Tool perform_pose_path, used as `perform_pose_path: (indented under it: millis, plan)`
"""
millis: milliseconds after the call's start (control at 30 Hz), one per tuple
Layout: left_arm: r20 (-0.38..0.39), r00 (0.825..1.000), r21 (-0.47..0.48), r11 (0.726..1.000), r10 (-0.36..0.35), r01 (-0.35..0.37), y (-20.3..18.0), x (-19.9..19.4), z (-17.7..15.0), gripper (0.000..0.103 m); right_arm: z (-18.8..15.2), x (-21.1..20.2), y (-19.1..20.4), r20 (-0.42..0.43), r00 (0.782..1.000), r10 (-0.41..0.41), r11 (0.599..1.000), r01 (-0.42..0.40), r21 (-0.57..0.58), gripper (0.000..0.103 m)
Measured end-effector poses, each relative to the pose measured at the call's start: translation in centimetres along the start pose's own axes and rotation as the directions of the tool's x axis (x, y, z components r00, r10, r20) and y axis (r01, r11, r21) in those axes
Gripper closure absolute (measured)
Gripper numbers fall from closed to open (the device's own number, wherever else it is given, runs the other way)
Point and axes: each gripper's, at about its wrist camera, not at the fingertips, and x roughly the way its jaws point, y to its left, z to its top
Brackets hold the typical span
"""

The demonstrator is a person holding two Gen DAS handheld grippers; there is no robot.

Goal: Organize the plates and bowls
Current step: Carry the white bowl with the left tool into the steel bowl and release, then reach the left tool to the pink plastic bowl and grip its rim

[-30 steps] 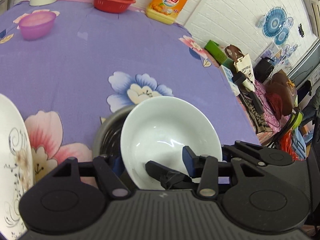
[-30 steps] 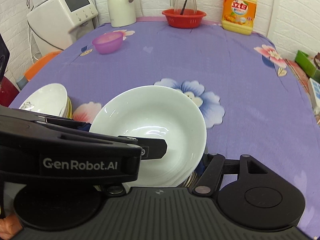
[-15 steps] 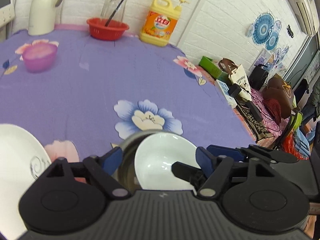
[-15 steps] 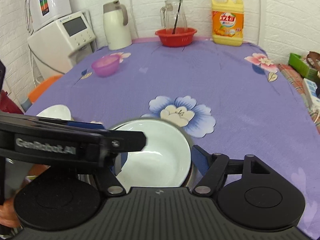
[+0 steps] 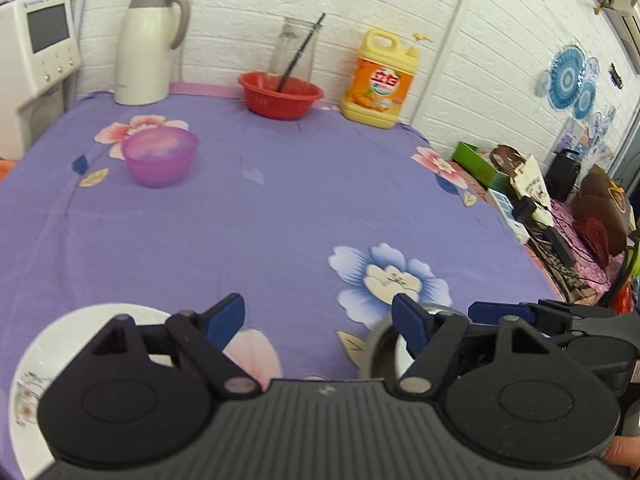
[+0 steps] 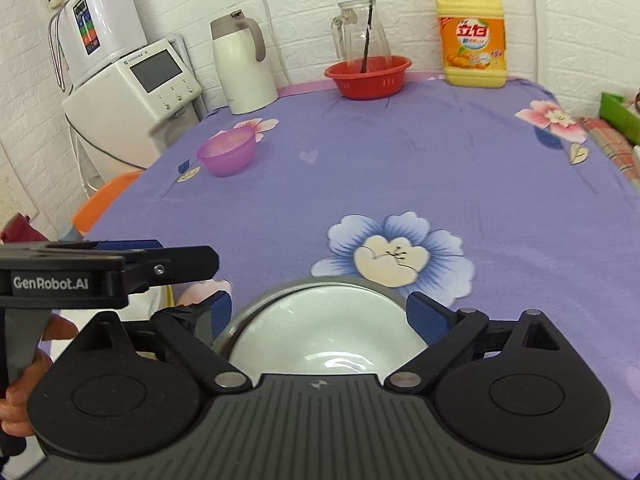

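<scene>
A white bowl [image 6: 326, 340] rests inside a steel bowl [image 6: 256, 306] on the purple flowered tablecloth, just below my right gripper [image 6: 318, 316], which is open and empty above it. In the left wrist view only the steel bowl's rim [image 5: 376, 344] shows, by the right finger. My left gripper [image 5: 318, 318] is open and empty, raised above the cloth. A white patterned plate [image 5: 44, 352] lies under its left finger. A small purple bowl [image 5: 160, 156] stands further back on the left; it also shows in the right wrist view [image 6: 228, 152].
At the back stand a white thermos jug [image 6: 244, 64], a red basin [image 6: 368, 76] with a glass pitcher, and a yellow detergent bottle [image 6: 472, 52]. A white appliance [image 6: 132, 92] stands left of the table. Bags and boxes [image 5: 560, 200] crowd the right side.
Both grippers let go of the white bowl, which now sits in the steel bowl. Both have lifted and pulled back; the left one has swung left over the plate.
</scene>
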Motion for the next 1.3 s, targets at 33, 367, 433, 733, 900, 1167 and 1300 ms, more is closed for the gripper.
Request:
perform_pose_path:
  millis: [33, 367, 433, 733, 900, 1167, 1300]
  plan:
    - [0.012, 1.0, -0.003, 1.0, 0.01, -0.01, 0.5, -0.3, 0.3, 0.028, 0.4, 0.5, 0.1, -0.008, 1.0, 0.017, 1.0, -0.017, 0.018, 0.0]
    - [0.093, 0.991, 0.014, 0.995, 0.096, -0.097, 4.9, -1.6, 3.4, 0.028, 4.7, 3.8, 2.0, -0.025, 0.999, 0.039, 0.997, -0.038, 0.07, 0.0]
    - [0.094, 0.989, 0.015, 0.993, 0.114, -0.115, 5.9, -1.2, 3.8, 0.027, 5.5, 4.6, 2.5, -0.039, 0.999, 0.017, 0.997, -0.014, 0.074, 0.0]
    - [0.055, 0.983, -0.017, 0.984, 0.177, -0.176, 11.0, 1.3, 5.1, 0.027, 8.3, 10.6, 4.8, -0.078, 0.997, 0.023, 1.0, -0.024, -0.007, 0.0]
    - [0.026, 0.973, -0.031, 0.973, 0.228, -0.227, 14.7, 3.0, 6.4, 0.027, 9.9, 14.4, 5.8, -0.123, 0.992, 0.018, 0.999, -0.022, -0.03, 0.0]
    - [0.006, 0.959, -0.089, 0.955, 0.283, -0.282, 20.4, 6.6, 10.5, 0.027, 12.2, 19.0, 8.1, -0.151, 0.989, 0.004, 0.993, -0.021, -0.113, 0.0]
    - [-0.01, 0.965, -0.127, 0.957, 0.262, -0.261, 21.6, 9.0, 12.5, 0.027, 13.6, 20.3, 8.8, -0.137, 0.991, -0.001, 0.99, -0.019, -0.141, 0.0]
